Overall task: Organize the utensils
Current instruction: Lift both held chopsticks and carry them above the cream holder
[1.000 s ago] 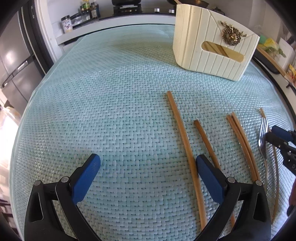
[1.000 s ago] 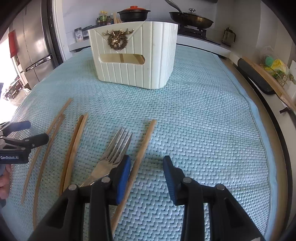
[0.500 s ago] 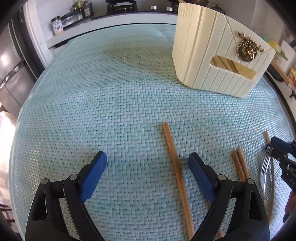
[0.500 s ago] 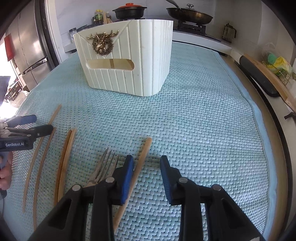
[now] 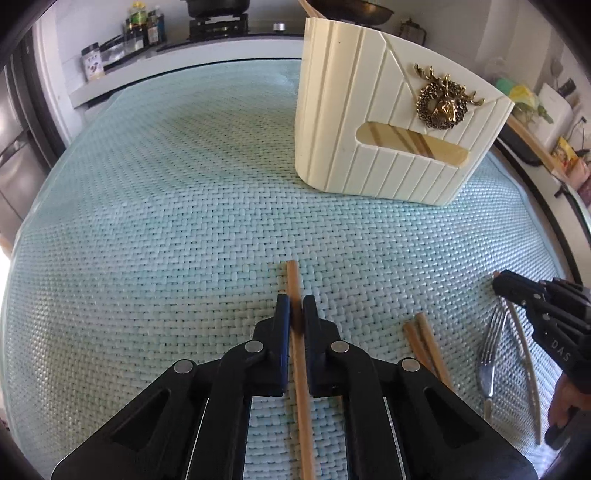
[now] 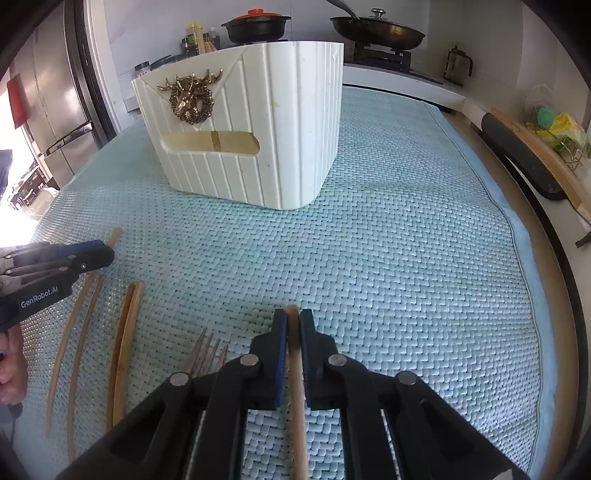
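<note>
My left gripper [image 5: 294,301] has its jaws closing on a wooden chopstick [image 5: 303,387], and the pads press its sides near the far end. My right gripper [image 6: 293,315] is likewise closing on another wooden chopstick [image 6: 297,406], gripped close to its tip. Both sticks lie along the woven mat [image 5: 166,221]. Between the two grippers lie a pair of chopsticks [image 6: 125,339] and a metal fork [image 6: 207,350]. The cream ribbed utensil holder [image 5: 347,122] with a brass deer badge stands further back on the mat.
Two thin curved sticks [image 6: 74,332] lie beside the left gripper in the right wrist view. Behind the mat is a stove with a pot [image 6: 255,26] and a pan [image 6: 376,27]. A cutting board [image 6: 546,162] lies along the right counter edge.
Both grippers moved forward toward the holder and closed, each on a chopstick. The left went from wide open to shut; the right narrowed from partly open.
</note>
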The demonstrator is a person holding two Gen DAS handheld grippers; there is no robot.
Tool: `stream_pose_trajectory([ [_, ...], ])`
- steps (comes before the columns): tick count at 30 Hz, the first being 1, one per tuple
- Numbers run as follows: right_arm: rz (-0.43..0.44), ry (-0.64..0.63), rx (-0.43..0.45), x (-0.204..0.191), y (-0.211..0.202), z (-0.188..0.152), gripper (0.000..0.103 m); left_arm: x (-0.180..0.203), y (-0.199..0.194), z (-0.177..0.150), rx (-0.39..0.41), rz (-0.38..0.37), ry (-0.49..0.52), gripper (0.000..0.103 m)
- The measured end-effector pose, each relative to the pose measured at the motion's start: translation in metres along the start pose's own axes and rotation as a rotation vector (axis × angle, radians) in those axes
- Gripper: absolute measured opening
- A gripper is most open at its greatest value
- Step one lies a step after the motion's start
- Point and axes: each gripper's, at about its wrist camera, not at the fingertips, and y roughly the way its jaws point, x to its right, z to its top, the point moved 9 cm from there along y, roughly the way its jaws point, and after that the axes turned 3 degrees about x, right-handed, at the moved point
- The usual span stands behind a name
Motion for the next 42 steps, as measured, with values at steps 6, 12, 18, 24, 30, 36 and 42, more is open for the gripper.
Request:
stream_pose_trajectory([
  [6,0.074,0.084,0.040,0.010,-0.017,0.003,0.007,-0.015,-0.022,0.004,0.051,-0.059,-0.060,0.004],
  [12,0.138,0.123,0.098,0.009,-0.051,0.009,0.007,-0.016,-0.072,0.018,0.144,-0.105,-0.059,0.004],
  [18,0.170,0.110,0.161,-0.002,-0.095,0.014,0.007,-0.006,-0.129,0.021,0.240,-0.149,-0.050,0.004],
  [24,0.198,0.087,0.214,-0.017,-0.136,0.014,0.007,0.000,-0.169,0.014,0.299,-0.185,-0.067,0.004],
  [30,0.221,0.056,0.263,-0.033,-0.174,0.012,0.007,0.004,-0.206,0.008,0.363,-0.213,-0.061,0.004],
  [36,0.230,0.025,0.315,-0.043,-0.208,0.010,0.007,0.008,-0.237,0.003,0.418,-0.226,-0.038,0.004],
  [42,0.216,0.006,0.375,-0.046,-0.236,0.015,0.007,0.008,-0.253,0.002,0.450,-0.230,-0.039,0.004],
])
